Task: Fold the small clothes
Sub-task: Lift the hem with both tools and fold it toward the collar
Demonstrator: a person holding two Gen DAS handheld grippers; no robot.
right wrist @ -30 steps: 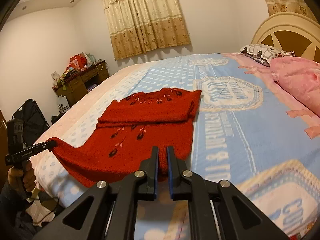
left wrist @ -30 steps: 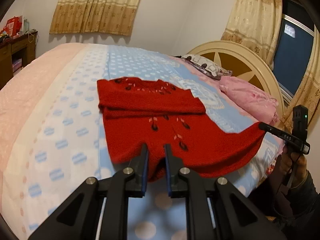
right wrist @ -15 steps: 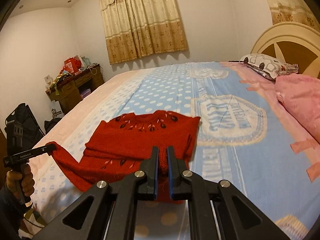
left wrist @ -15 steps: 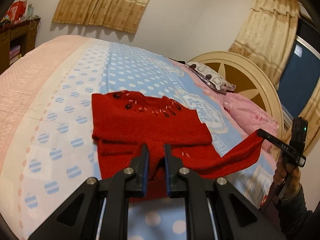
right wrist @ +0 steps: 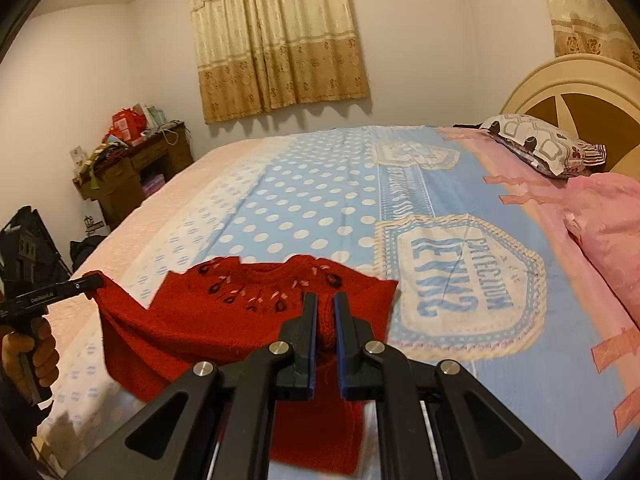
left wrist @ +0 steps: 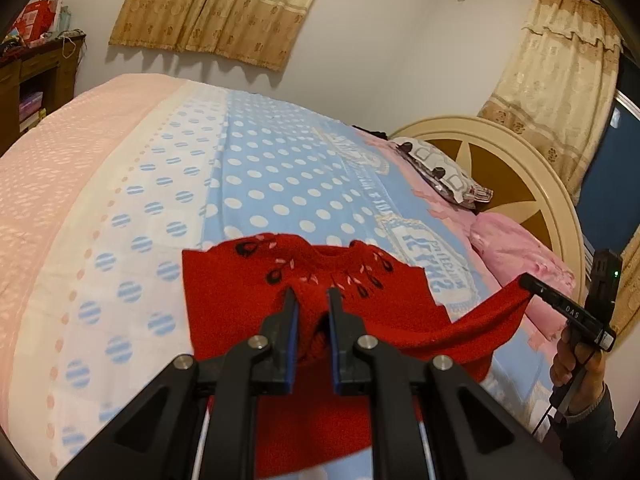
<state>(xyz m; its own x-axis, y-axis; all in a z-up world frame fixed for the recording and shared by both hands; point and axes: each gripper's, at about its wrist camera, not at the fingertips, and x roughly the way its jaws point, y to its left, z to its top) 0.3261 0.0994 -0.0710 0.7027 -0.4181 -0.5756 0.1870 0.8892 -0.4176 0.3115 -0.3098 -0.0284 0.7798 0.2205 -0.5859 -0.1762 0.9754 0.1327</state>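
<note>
A small red knitted sweater (left wrist: 224, 292) with black and pink embroidery at the neck lies on the bed, its lower edge lifted over the upper part. My left gripper (left wrist: 313, 300) is shut on one bottom corner of the sweater. My right gripper (right wrist: 325, 304) is shut on the other bottom corner of the sweater (right wrist: 192, 312). In the left wrist view the right gripper (left wrist: 528, 282) shows at the right with cloth stretched to it. The left gripper (right wrist: 94, 280) appears at the left edge of the right wrist view, a hand on its grip.
The bed has a blue polka-dot sheet (left wrist: 280, 184) with a pink strip at one side. A pink pillow (right wrist: 608, 216) and a patterned pillow (right wrist: 536, 148) lie by the round headboard (left wrist: 520, 184). A cluttered wooden desk (right wrist: 132, 168) stands by the far wall.
Both grippers carried the sweater's bottom edge forward over the garment toward the neckline. The lower half now covers most of the folded upper part.
</note>
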